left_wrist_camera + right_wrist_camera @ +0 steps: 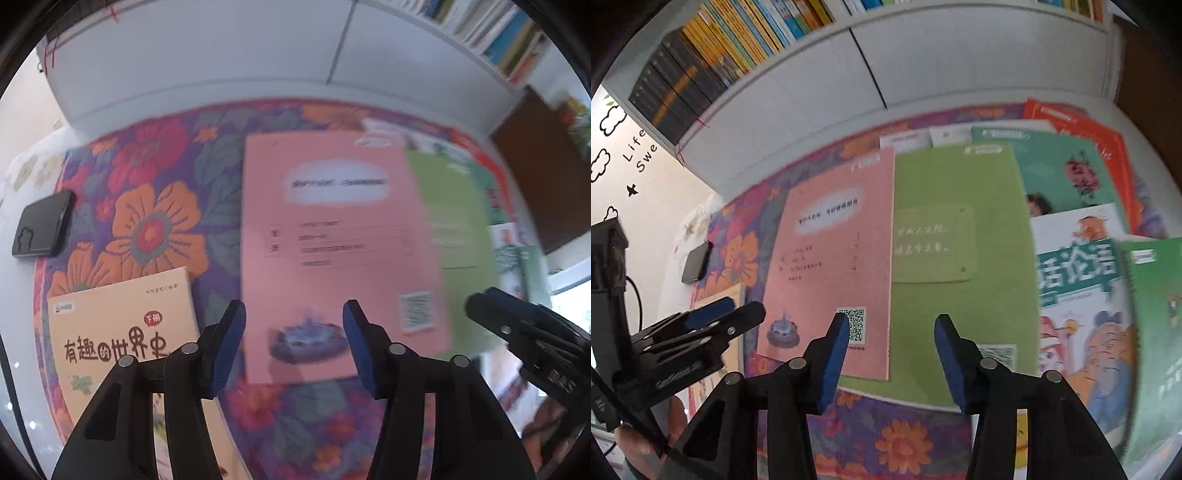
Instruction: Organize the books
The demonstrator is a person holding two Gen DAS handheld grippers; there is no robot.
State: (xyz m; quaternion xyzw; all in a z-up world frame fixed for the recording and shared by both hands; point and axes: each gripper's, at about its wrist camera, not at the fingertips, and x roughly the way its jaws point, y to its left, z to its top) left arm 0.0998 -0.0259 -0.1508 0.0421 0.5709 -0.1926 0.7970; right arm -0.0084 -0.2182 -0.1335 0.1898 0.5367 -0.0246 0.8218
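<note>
Floral cloth [155, 221] bare beside pink book [332, 240]

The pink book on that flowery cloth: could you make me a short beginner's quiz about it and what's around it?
1. True or false: the left claw is clamped on the pink book.
2. Which book does the pink book partly cover?
A. the green book
B. the beige book
C. the orange book
3. What dark flat thing lies on the table, left of the floral cloth?

Key
1. False; both claws hang open above the books, holding nothing.
2. A; its right edge lies over the green book.
3. A black phone.
</note>
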